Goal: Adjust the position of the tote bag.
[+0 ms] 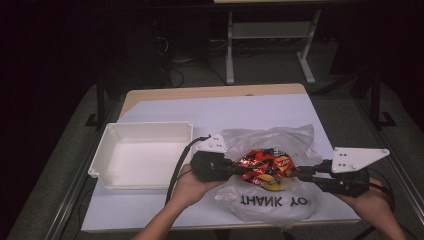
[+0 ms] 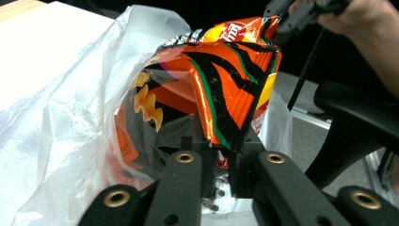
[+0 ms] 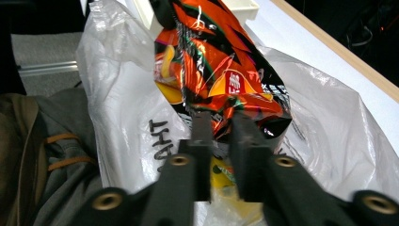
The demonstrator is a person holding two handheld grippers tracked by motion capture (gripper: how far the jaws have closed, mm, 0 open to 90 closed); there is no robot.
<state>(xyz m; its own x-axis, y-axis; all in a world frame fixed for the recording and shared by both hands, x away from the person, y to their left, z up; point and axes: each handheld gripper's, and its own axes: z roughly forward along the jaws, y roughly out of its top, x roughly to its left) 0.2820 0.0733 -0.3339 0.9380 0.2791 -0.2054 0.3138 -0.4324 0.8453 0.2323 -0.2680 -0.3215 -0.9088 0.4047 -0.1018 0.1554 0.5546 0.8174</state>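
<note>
tray (image 1: 141, 155): white, empty-looking, left part of worktop (image 1: 210, 107), on the white sheet; well apart from the bags
left hand (image 1: 192, 189): comes in from bottom, palm under the gripper body, just right of tray
left gripper (image 1: 234, 167): lies about level, points right at the chip bag; black cable loops back toward the tray; grey plate on top
left jaws: narrow, pinched on the lower edge of the chip bag (image 2: 207, 89) in the left gripper view; foil crumpled between the pads
chip bag (image 1: 264, 166): orange, red and black foil with yellow patch, held up between both grippers, over the plastic bag; logo end up toward the other gripper in the left gripper view
plastic bag (image 1: 272, 202): clear-white, crinkled, black print "THANK YO" upside down in high view; lies on worktop near front edge, spreads under and behind chip bag; mouth state cannot tell
right jaws: narrow, clamped on the near end of the chip bag (image 3: 221, 70) in the right gripper view; small gap between jaws with foil in it
right gripper (image 1: 305, 172): about level, points left, opposite the left gripper; grey plate on top
right hand (image 1: 367, 197): bottom right, wrapped round the gripper body
</note>
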